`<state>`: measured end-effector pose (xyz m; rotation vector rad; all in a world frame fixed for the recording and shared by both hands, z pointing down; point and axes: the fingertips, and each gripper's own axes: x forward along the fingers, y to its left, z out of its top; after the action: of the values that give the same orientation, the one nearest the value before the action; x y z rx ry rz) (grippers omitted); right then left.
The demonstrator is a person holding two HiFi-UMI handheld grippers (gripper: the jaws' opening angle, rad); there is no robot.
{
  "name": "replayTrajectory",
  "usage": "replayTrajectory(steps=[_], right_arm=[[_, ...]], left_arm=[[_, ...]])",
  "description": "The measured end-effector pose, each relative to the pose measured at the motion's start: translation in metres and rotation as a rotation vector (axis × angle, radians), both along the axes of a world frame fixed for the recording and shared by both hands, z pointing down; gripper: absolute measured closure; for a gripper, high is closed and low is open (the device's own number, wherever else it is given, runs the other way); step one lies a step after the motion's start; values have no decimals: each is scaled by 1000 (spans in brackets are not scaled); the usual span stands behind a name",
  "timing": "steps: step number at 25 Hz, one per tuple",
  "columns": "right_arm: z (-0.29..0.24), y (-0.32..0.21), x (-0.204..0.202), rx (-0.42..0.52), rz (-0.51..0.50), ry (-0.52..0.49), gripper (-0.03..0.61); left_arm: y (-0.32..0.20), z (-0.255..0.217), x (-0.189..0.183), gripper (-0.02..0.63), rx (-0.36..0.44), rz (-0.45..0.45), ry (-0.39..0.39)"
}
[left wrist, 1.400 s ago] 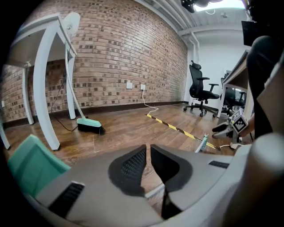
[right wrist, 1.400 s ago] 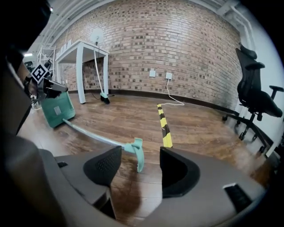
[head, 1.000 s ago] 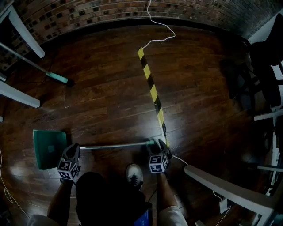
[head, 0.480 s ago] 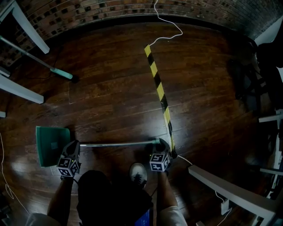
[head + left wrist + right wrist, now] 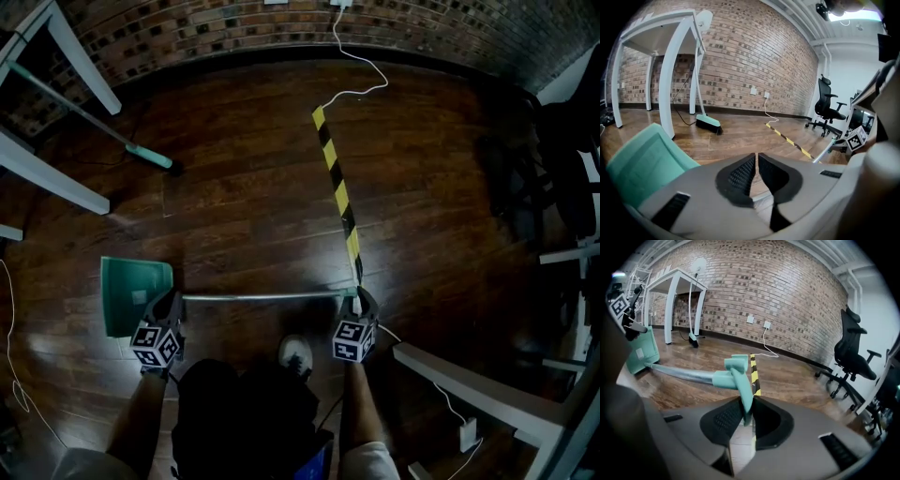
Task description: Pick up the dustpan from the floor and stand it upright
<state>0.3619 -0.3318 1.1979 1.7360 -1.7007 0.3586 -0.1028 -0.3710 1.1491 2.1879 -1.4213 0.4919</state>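
Dustpan [image 5: 136,295] horizontal, pan at 9 o'clock of left gripper [image 5: 172,300], whose jaws pinch pole [image 5: 267,297]. Right gripper [image 5: 358,300] at pole's 3 o'clock end, jaws closing on teal grip [image 5: 736,371].

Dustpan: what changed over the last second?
Both grippers have raised the dustpan a little off the floor, with its pole roughly level. The right gripper is closing its jaws on the teal handle end. The left gripper still grips the pole beside the pan. The broom, striped tape and cable are unchanged.
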Motion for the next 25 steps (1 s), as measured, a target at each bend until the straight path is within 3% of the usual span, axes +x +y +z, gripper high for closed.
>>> replayTrajectory(steps=[13, 20, 25], right_arm=[[-228, -5, -9, -35, -19, 156, 505], [-339, -5, -31, -59, 20, 259, 487], [-406, -14, -68, -28, -70, 350, 447]], left_arm=[[53, -184, -6, 595, -85, -71, 13], [63, -289, -37, 595, -91, -162, 5], [72, -355, -66, 595, -69, -190, -44]])
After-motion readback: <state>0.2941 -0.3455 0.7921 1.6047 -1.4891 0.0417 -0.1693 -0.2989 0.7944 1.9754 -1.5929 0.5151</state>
